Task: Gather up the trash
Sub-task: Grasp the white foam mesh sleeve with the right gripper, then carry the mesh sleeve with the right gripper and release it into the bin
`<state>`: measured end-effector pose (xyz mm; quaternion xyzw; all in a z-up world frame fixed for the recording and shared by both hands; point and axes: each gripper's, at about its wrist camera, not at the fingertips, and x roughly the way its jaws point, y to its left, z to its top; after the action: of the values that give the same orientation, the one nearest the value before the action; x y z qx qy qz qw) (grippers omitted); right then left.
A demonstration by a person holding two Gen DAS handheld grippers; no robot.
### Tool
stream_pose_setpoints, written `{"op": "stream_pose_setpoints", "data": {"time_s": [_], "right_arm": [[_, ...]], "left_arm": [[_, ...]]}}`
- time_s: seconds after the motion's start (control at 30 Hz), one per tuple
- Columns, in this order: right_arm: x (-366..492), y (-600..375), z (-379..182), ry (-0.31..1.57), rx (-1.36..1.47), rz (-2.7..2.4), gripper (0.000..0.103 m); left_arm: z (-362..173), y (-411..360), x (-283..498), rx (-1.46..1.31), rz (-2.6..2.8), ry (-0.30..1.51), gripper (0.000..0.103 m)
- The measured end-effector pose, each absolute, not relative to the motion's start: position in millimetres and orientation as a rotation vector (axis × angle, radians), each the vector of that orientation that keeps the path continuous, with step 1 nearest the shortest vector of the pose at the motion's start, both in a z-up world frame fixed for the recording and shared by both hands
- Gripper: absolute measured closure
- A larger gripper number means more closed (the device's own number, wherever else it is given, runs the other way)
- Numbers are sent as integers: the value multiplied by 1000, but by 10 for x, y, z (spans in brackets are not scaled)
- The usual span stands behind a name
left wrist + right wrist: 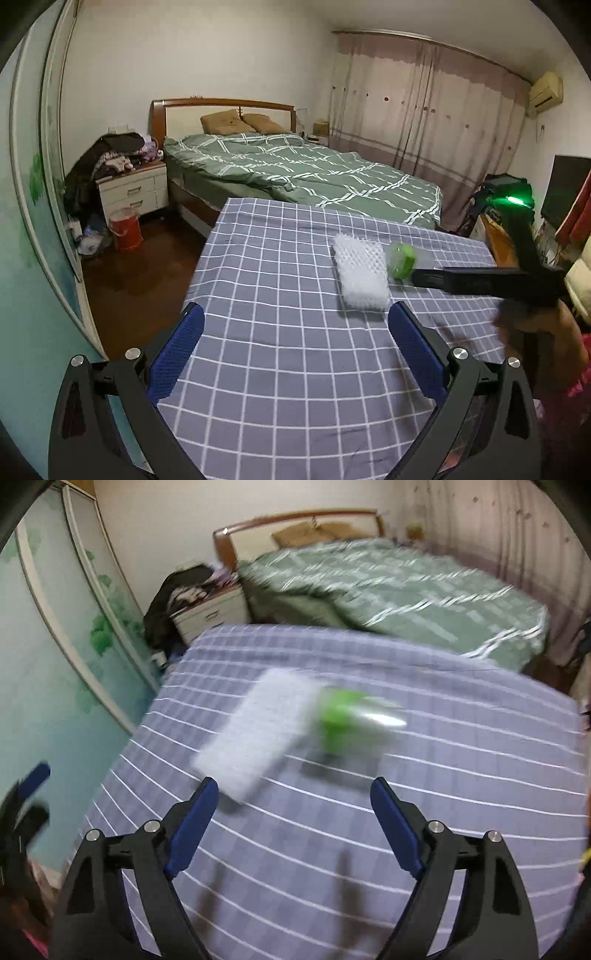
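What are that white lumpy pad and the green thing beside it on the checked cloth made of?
The white pad looks like foam netting, the soft mesh used as packing: matte, with a raised open-cell weave. The green thing seems to be glossy plastic, perhaps a clear bottle with a green label; it is too blurred to be sure. The checked cloth looks like woven cotton, matte.

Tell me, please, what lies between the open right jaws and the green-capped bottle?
Only bare checked tablecloth, as the right wrist view shows. The right gripper has nothing between it and the bottle; the white foam sheet lies to the left of that stretch.
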<state>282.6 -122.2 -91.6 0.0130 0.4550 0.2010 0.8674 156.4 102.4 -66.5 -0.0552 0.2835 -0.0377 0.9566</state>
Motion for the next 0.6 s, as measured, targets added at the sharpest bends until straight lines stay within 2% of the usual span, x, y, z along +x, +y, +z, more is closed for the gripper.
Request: {"op": "stream_pose_setpoints", "data": {"time_s": [0.1, 0.17, 0.3, 0.4, 0.47, 0.5, 0.6], "right_arm": [[2965, -912, -988, 977, 20, 394, 22], [3063, -803, -1056, 992, -3, 358, 18], [3247, -565, -1247, 1045, -80, 290, 18], [3234, -453, -1372, 1054, -138, 263, 31], [3175, -389, -1354, 1033, -160, 275, 54], [3162, -359, -1346, 1029, -164, 278, 75], [3074, -352, -1208, 984, -141, 327, 77]], "left_arm": [[-635, 1015, 1476, -88, -80, 565, 5], [-612, 1009, 1449, -79, -88, 561, 5], [-588, 1003, 1406, -82, -106, 556, 5], [-566, 1021, 1375, -83, -102, 551, 5], [-543, 1051, 1350, -94, -100, 547, 5], [-533, 1057, 1331, -96, -98, 545, 5], [-484, 1071, 1293, -93, -86, 540, 5]]}}
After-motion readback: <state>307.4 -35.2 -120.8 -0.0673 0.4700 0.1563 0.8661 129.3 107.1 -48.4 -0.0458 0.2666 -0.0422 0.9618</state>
